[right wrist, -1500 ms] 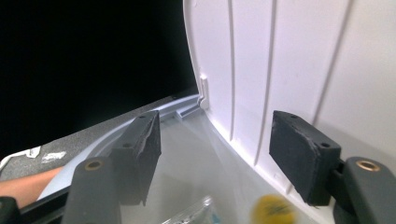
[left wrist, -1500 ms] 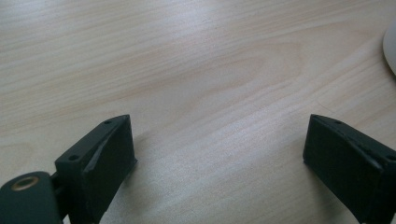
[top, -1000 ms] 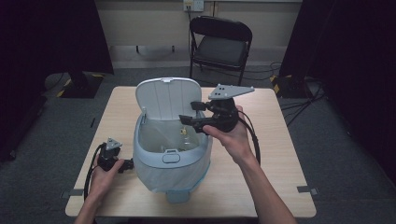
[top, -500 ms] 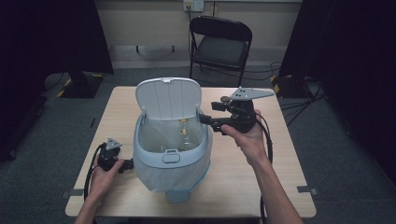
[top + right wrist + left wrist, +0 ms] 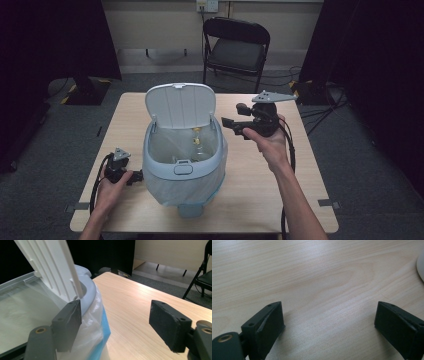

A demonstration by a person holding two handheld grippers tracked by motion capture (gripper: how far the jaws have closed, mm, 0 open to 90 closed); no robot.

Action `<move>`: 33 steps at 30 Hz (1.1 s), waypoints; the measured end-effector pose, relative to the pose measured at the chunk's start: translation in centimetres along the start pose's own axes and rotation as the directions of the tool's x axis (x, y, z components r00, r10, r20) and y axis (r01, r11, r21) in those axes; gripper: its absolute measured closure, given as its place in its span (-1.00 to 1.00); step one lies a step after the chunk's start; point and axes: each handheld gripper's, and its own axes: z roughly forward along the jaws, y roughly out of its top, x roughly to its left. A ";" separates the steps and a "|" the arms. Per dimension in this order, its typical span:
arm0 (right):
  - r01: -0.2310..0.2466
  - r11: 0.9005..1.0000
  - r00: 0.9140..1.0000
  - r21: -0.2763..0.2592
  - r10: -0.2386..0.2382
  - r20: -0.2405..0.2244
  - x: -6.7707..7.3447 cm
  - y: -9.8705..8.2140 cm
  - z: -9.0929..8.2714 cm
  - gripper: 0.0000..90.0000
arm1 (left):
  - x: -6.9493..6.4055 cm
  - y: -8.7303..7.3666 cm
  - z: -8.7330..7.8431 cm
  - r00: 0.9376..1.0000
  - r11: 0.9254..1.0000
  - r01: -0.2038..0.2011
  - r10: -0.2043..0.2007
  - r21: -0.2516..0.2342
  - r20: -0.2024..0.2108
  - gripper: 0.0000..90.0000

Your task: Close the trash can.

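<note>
A pale blue bin (image 5: 183,172) stands in the middle of the wooden table (image 5: 250,197), its white lid (image 5: 181,106) raised upright. A clear liner bag drapes over its rim (image 5: 98,322). Inside, a small bottle-like thing (image 5: 197,145) shows through the liner. My right gripper (image 5: 235,127) hovers just right of the bin's rim, held in a hand, open and empty (image 5: 116,321). On the table left of the bin rests my left gripper (image 5: 136,176), open over bare wood (image 5: 329,317).
A black folding chair (image 5: 236,47) stands behind the table's far edge. Cables trail from both grippers. Dark curtains flank the room. Bare tabletop lies right of the bin and along the front edge.
My right gripper has drawn back to the right, from over the bin's opening to beside its rim. The left gripper has stayed put.
</note>
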 end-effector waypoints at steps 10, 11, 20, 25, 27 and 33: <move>-0.002 1.000 1.000 -0.008 0.002 0.013 -0.8 1.0 1.1 -0.45 | 0.0 0.0 0.0 1.000 1.000 0.002 -0.002 -0.001 0.001 -0.82; -0.008 1.000 1.000 -0.008 0.008 0.019 -1.0 1.1 1.3 -0.46 | 0.0 0.0 0.0 1.000 1.000 0.000 0.000 0.000 0.000 -0.82; -0.017 1.000 0.998 -0.004 0.017 0.061 -2.4 2.3 2.4 -0.46 | 0.0 0.0 0.0 1.000 1.000 0.001 -0.001 -0.001 0.000 -0.82; -0.020 1.000 0.998 -0.013 0.021 0.065 -3.1 3.0 3.5 -0.47 | 0.0 0.0 0.0 1.000 1.000 0.002 -0.002 -0.001 0.000 -0.82; -0.021 1.000 0.997 -0.011 0.022 0.070 -3.4 3.3 4.1 -0.47 | 0.0 0.0 0.0 1.000 1.000 0.001 -0.001 -0.001 0.000 -0.82; -0.021 1.000 0.998 0.004 0.020 0.061 -3.6 4.0 5.6 -0.48 | 0.0 0.0 0.0 1.000 1.000 0.002 -0.002 0.000 -0.001 -0.82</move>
